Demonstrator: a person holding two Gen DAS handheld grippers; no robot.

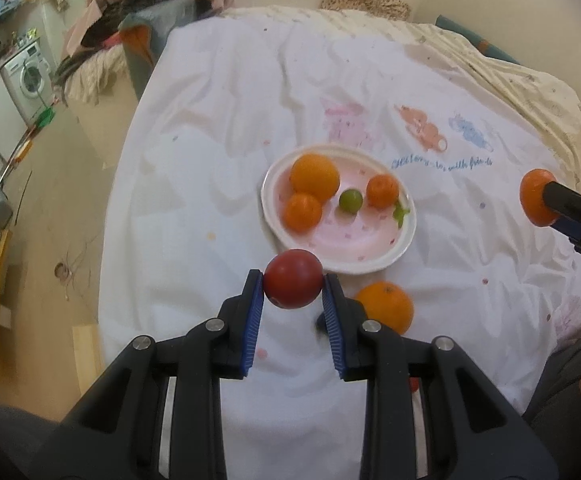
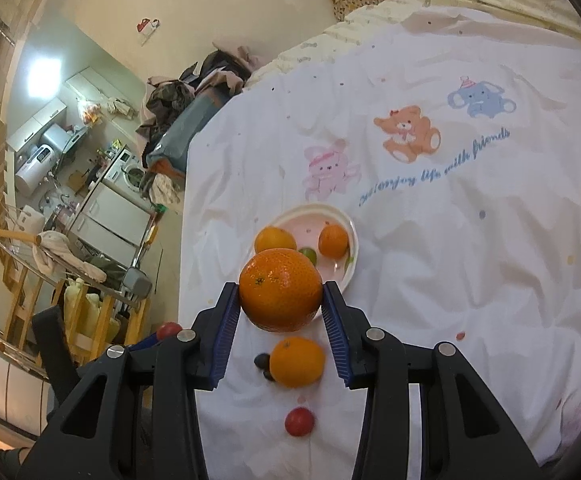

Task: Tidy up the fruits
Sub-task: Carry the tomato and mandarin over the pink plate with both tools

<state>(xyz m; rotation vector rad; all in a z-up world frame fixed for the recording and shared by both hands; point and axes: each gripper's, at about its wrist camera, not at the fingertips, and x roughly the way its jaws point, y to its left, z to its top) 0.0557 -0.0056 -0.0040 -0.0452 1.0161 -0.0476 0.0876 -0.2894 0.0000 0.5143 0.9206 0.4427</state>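
Left gripper (image 1: 293, 280) clamped on red tomato (image 1: 293, 278), plate (image 1: 404, 236) just ahead; right gripper (image 2: 281, 294) clamped on orange (image 2: 280, 290), plate further ahead

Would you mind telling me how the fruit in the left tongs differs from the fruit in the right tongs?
The red fruit in the left tongs is dark red and smooth; the orange in the right tongs is orange with a dimpled skin. The red fruit looks smaller than the orange, to judge by the left wrist view. Both are round, gripped between blue pads, lifted off the white cloth.
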